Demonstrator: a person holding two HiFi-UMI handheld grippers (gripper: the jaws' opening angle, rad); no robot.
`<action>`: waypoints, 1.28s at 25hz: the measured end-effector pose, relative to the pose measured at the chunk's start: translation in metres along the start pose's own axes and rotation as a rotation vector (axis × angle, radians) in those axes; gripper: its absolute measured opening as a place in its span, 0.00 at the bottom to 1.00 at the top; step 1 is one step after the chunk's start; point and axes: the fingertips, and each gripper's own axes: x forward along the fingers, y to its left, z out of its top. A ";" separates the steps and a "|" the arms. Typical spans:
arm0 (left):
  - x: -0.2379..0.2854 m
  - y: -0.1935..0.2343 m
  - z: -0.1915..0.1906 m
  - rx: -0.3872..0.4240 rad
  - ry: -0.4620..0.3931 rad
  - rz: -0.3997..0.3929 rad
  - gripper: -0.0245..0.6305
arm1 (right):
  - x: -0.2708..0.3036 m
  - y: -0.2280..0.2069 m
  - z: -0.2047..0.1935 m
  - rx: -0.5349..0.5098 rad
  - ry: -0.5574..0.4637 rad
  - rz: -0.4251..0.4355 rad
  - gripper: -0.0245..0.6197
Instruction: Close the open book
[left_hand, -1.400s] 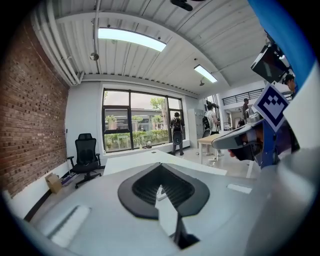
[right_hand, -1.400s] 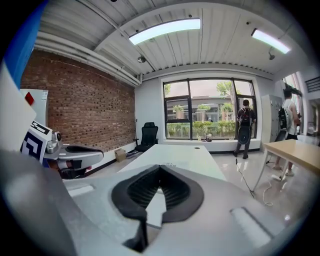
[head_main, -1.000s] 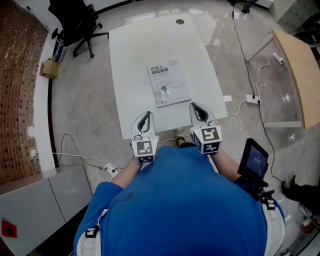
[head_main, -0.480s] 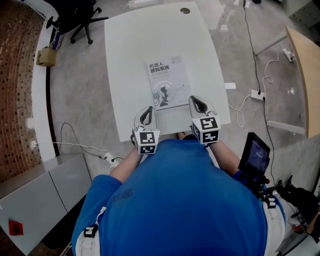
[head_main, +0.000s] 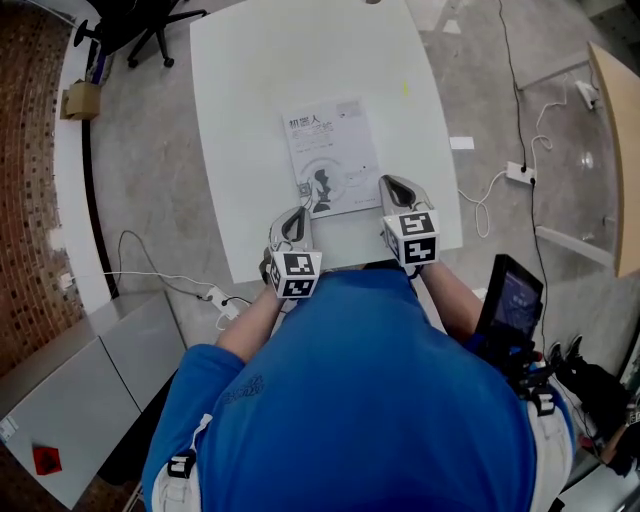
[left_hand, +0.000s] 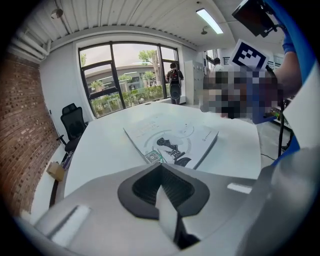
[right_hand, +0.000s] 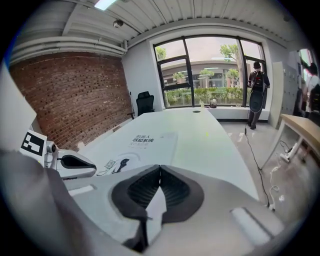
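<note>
A person in a blue top leans over a white table (head_main: 250, 100) with a two-jaw tool in each hand, and the book (head_main: 328, 155) lies straight ahead of both, in the gap between the lines along which they point. The left gripper (head_main: 297, 214) has its jaws pressed together on nothing, its tip just short of the book's near left corner. The right gripper (head_main: 391, 183) is likewise closed and empty, its tip just beside the book's right edge, close to the near right corner. From the left gripper (left_hand: 161, 165) the book (left_hand: 172, 140) sits ahead and a little to the right. From the right gripper (right_hand: 160, 167) the book (right_hand: 142, 142) sits ahead and to the left, with the left gripper (right_hand: 75, 165) just beyond it on that side. The book's long axis runs away from the person, tilted slightly leftward at the far end, so each long edge lies roughly in line with one tool. The right tip appears marginally nearer, already alongside an edge rather than behind a corner. The book rests flat with its printed cover facing up and no spread pages on show, so by all appearances it is already closed and the two tools have nothing left to fold over.
</note>
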 end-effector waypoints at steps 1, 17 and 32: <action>0.003 0.000 -0.002 0.001 0.011 -0.002 0.05 | 0.003 -0.003 0.001 0.004 0.004 0.000 0.04; 0.021 -0.002 -0.004 0.030 0.104 -0.004 0.05 | 0.055 -0.020 -0.008 0.091 0.162 0.131 0.15; 0.017 -0.002 -0.007 0.047 0.128 0.014 0.05 | 0.070 -0.014 -0.013 0.208 0.272 0.243 0.16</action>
